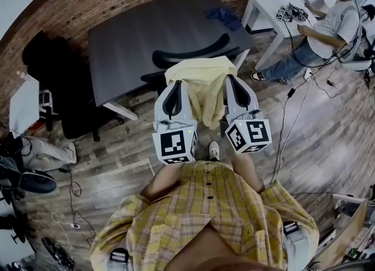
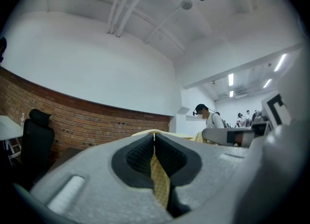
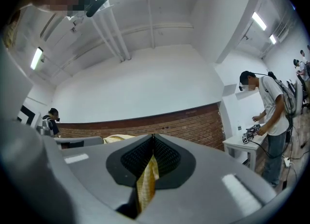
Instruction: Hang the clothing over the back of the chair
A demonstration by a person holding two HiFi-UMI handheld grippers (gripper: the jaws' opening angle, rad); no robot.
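Left gripper: jaws pressed together on a fold of yellow clothing.
Right gripper: jaws closed, pinching the same garment.
Clothing: stretched between both grippers, hanging just above the black chair back; contact cannot be told.
Chair: at the near edge of the dark desk.

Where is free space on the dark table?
The dark table is bare from brick wall to chair, except a blue cloth near its right edge. Crowded at the chair: left tool and right tool grip the yellow shirt.
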